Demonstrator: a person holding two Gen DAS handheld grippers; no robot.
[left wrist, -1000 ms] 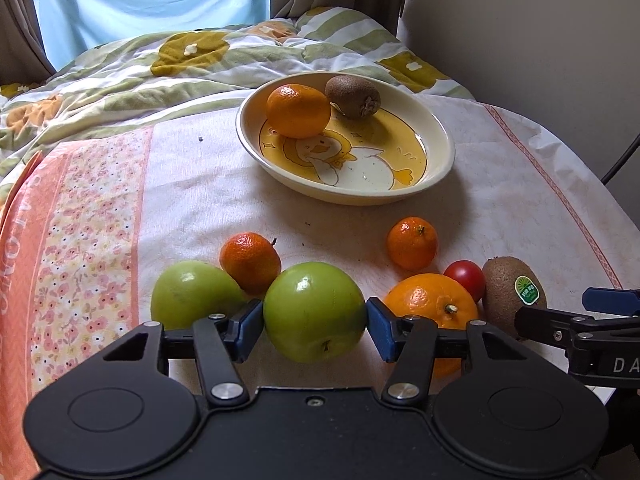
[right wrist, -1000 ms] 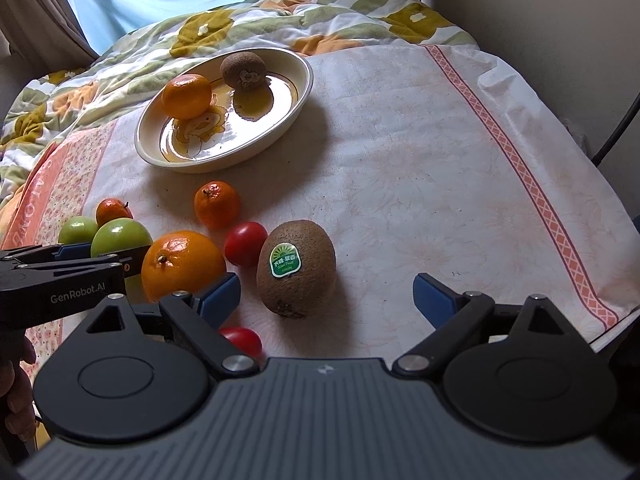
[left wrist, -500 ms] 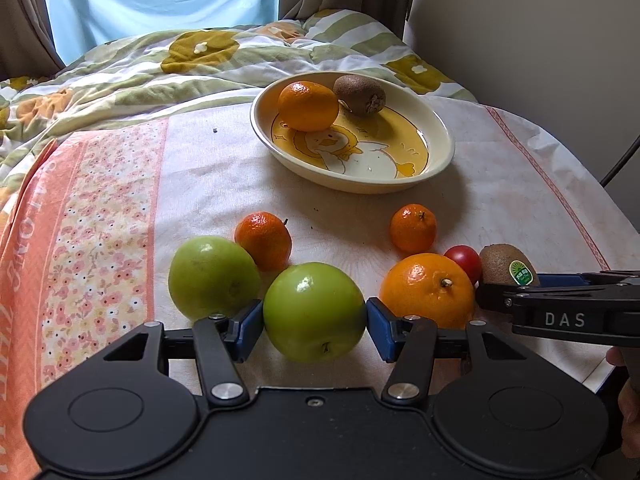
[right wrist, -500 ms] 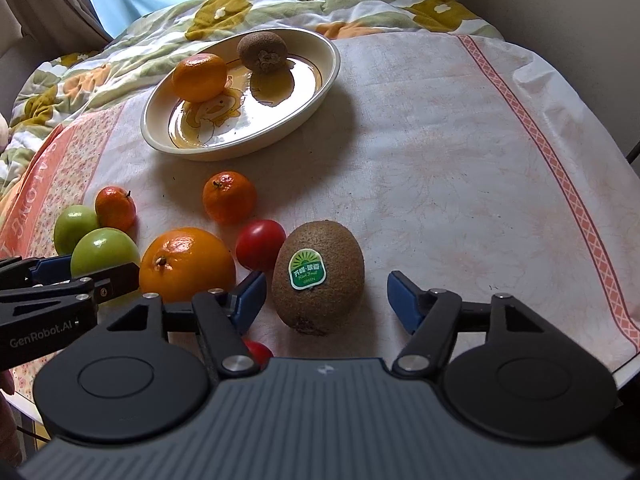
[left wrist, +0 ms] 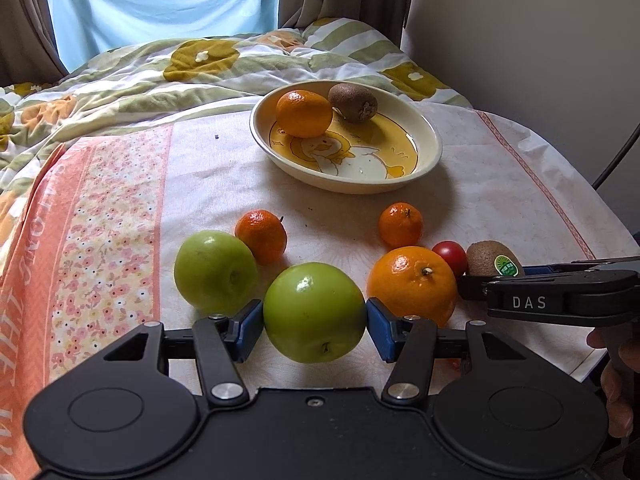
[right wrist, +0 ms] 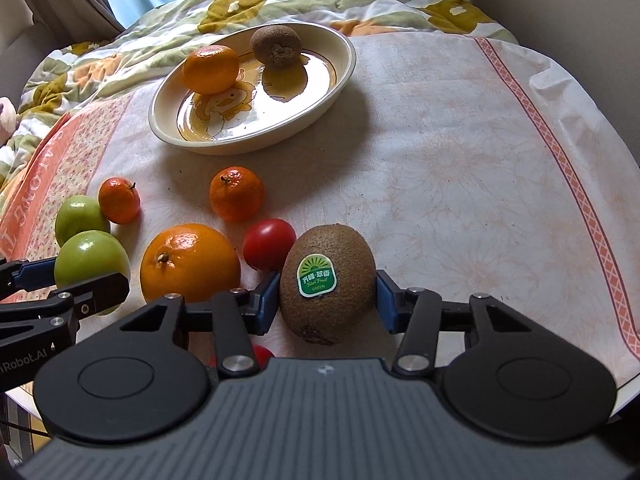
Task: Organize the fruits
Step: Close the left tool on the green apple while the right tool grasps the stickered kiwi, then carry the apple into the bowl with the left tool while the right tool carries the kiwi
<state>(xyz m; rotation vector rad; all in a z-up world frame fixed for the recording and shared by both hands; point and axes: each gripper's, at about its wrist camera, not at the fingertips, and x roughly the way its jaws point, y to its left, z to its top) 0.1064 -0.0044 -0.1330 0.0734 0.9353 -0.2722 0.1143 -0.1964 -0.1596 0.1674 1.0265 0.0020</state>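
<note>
Left gripper (left wrist: 315, 322): gripping a green apple (left wrist: 314, 312) between its blue pads, both pads pressing on the apple's sides; the apple is sitting clear of the cloth.
Right gripper (right wrist: 327, 298): jaws closing, with the stickered kiwi (right wrist: 327, 284) between them; the blue pads are touching its two sides while the kiwi is resting on the tablecloth (right wrist: 460, 184).
Loose fruit: a second green apple (left wrist: 215, 271), two mandarins (left wrist: 262, 236) and (left wrist: 401, 225), a large orange (left wrist: 413, 285) and a red tomato (left wrist: 450, 256) are lying on the cloth near the grippers.
Bowl (left wrist: 430, 160): sitting farther back, holding an orange (left wrist: 304, 113) and a brown kiwi (left wrist: 353, 102), which are touching.
Person: a hand (left wrist: 618, 380) is showing at the right edge, under the right gripper.
</note>
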